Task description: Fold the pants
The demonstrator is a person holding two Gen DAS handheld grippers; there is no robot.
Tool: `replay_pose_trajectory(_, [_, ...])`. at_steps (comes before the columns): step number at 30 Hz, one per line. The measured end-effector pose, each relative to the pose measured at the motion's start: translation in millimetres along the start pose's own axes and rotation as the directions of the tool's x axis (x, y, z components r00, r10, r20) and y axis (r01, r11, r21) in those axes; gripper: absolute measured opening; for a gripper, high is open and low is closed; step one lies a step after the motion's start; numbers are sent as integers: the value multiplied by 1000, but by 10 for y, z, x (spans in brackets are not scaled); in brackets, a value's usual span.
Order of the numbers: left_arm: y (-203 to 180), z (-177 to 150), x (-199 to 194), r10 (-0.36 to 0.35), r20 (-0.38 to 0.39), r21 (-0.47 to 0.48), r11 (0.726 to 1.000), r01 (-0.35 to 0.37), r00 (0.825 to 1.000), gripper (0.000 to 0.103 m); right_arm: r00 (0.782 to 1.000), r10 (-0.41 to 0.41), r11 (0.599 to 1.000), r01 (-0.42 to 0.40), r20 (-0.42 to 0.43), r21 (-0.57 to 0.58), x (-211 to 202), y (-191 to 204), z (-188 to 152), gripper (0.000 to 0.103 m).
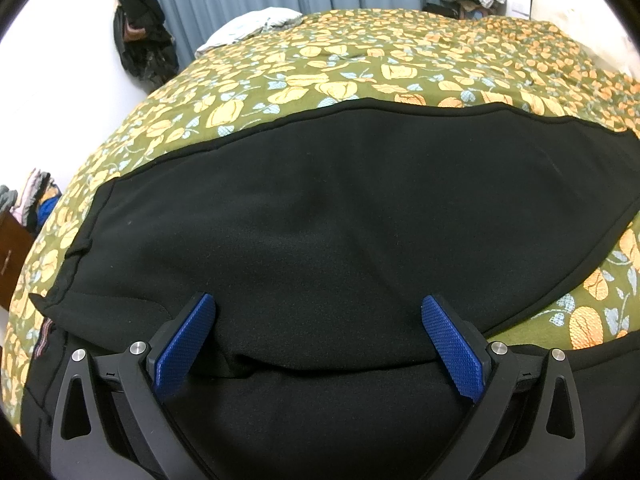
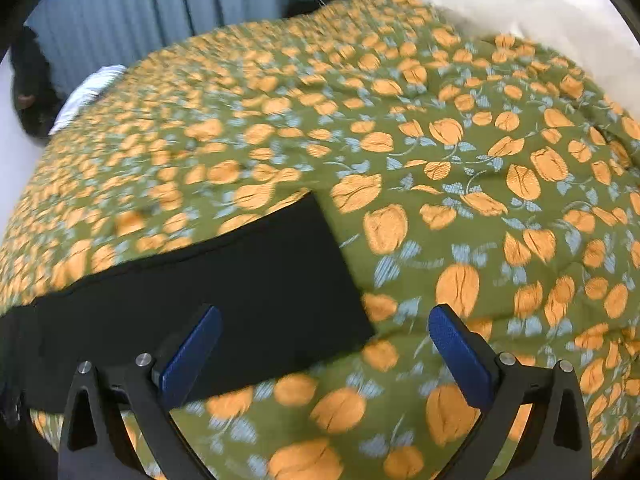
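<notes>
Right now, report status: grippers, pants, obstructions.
Left gripper open, over black pants. Right gripper open, empty, by pant leg end. Pants flat on floral bedspread. Nothing in the way.

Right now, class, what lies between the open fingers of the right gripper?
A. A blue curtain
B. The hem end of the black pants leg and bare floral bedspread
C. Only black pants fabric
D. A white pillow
B: in the right wrist view the right gripper is open over the squared end of the black pants, with floral bedspread beside it.
</notes>
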State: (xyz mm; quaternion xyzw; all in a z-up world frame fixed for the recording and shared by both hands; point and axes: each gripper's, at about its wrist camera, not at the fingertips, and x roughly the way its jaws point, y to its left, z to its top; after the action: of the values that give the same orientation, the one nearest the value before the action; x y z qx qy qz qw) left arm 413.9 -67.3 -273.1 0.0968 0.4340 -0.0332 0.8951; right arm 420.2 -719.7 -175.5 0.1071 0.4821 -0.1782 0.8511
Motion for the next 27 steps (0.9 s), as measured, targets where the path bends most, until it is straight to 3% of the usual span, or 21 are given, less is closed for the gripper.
replay_pose_trajectory(3, [4, 1, 0, 0, 0, 0, 1000, 0, 1000, 103, 1000, -12, 1000, 13, 2, -15, 167, 81, 129, 101])
replay_pose_trajectory(6, [0, 0, -3, 1, 3, 0, 1000, -1, 1000, 103, 997, -77, 997, 76, -24, -35, 390, 153, 165, 80])
replay_pose_trajectory(9, [-1, 0, -6, 0, 4, -1, 1000, 0, 1000, 103, 994, -71, 997, 72, -87, 16, 572, 69, 67, 47])
replay_pose_trajectory(10, [-1, 5, -5, 0, 3, -1, 1000, 0, 1000, 103, 995, -56, 997, 60, -87, 40, 569, 30, 20, 16])
replay_pose_trajectory(11, [-6, 10, -6, 0, 3, 0, 1000, 0, 1000, 103, 997, -52, 998, 54, -51, 43, 490, 20, -14, 8])
replay_pose_trajectory(13, [1, 4, -5, -1, 3, -1, 1000, 1, 1000, 103, 998, 28, 1000, -28, 55, 2, 177, 58, -121, 7])
replay_pose_trajectory(15, [1, 5, -5, -3, 3, -2, 1000, 3, 1000, 103, 988, 80, 992, -66, 129, -111, -199, 163, -308, 7])
replay_pose_trajectory(19, [-9, -2, 29, -7, -1, -3, 1000, 7, 1000, 103, 960, 149, 937, -60, 239, -343, -1150, 281, -1133, 7])
replay_pose_trajectory(23, [2, -4, 25, -20, -1, -11, 1000, 20, 1000, 103, 963, 66, 939, 28, 259, -344, -1478, -30, -1966, 7])
replay_pose_trajectory(25, [31, -1, 24, -34, -9, -18, 999, 33, 999, 103, 976, -51, 956, 109, 210, -274, -1363, -331, -2304, 7])
replay_pose_trajectory(27, [61, 25, 5, -55, -28, -21, 998, 55, 998, 103, 984, -110, 976, 133, 139, -174, -1248, -663, -2547, 10])
